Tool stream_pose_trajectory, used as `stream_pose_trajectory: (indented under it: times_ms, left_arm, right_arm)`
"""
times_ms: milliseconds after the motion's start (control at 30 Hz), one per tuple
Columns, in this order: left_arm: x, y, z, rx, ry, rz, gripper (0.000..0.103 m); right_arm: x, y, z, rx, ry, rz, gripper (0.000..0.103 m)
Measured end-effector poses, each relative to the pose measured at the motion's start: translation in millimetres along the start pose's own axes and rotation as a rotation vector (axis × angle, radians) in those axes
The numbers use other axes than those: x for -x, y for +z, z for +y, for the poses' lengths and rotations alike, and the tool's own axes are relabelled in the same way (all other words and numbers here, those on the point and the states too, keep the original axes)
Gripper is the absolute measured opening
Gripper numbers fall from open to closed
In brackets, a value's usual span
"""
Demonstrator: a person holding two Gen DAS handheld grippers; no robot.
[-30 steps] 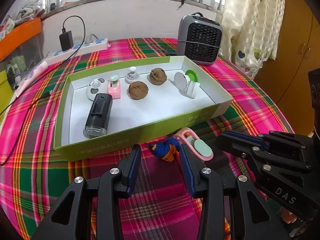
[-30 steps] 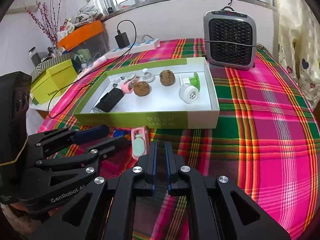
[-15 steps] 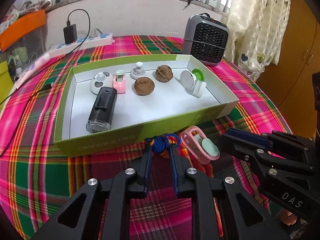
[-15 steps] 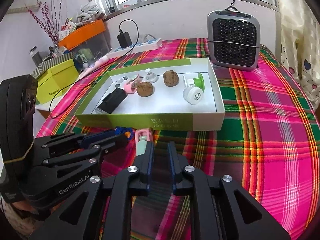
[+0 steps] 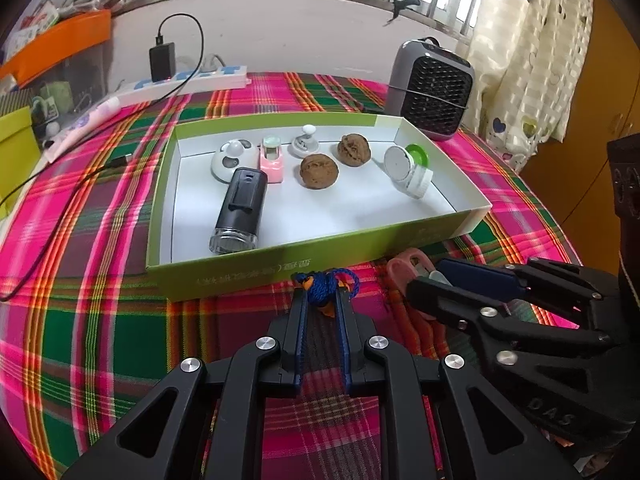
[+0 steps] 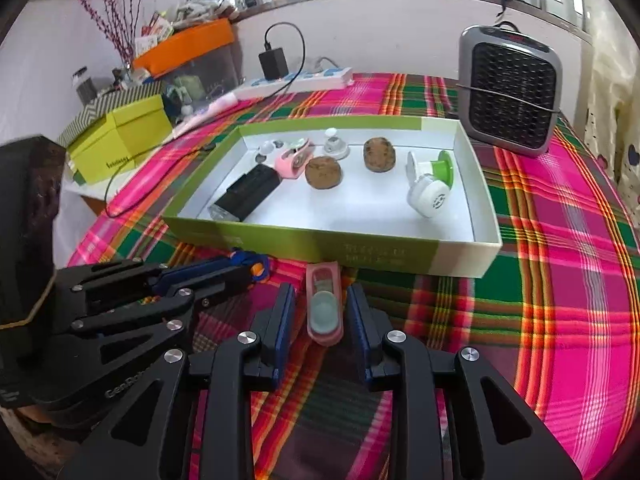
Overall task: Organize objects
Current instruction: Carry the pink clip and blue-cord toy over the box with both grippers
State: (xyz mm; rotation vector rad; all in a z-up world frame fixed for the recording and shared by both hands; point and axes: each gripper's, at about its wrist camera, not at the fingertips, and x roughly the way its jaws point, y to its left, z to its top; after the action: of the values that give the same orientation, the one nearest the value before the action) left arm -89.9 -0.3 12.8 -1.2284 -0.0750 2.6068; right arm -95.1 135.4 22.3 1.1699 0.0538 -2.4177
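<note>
Left gripper [image 5: 322, 300] low, pinching blue knitted toy [image 5: 325, 285]; right gripper [image 6: 321, 303] spread astride pink case [image 6: 324, 307].

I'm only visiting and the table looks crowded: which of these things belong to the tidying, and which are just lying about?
Part of the job:
blue knitted toy, in the left gripper
pink case, between the right gripper fingers
green box

Just lying about:
heater
power strip
yellow box

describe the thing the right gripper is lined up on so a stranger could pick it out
Find the green-sided tray on the plaid tablecloth. Just outside the tray's near wall, on the cloth, lies a pink oblong case between the open jaws of the right gripper. Its pale green oval inset and bare position on the cloth set it apart from the blue knitted toy beside it, which the left gripper has clamped.
</note>
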Motion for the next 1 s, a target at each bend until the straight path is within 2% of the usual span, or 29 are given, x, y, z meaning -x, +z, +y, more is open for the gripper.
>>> stream_pose_trajectory:
  times_ms: [200, 467, 633, 1000]
  left_arm:
    - [-0.3, -0.3, -0.3, 0.000, -0.001, 0.000, 0.012]
    - [-0.6, -0.6, -1.1, -0.004, -0.002, 0.000, 0.012]
    - [-0.1, -0.8, -1.5, 0.000, -0.005, -0.002, 0.012]
    - [4.5, -2.1, -3.0, -0.004, -0.011, -0.008, 0.012]
  right_arm:
    - [-7.1, -0.6, 1.2, 0.021, -0.044, 0.019, 0.028]
    - [-6.9, -1.6, 1.9, 0.035, -0.048, 0.011, 0.028]
    - [-6.9, -2.0, 3.8, 0.044, -0.052, 0.008, 0.018]
    - [-4.4, -1.5, 5.5, 0.036, -0.040, 0.002, 0.018]
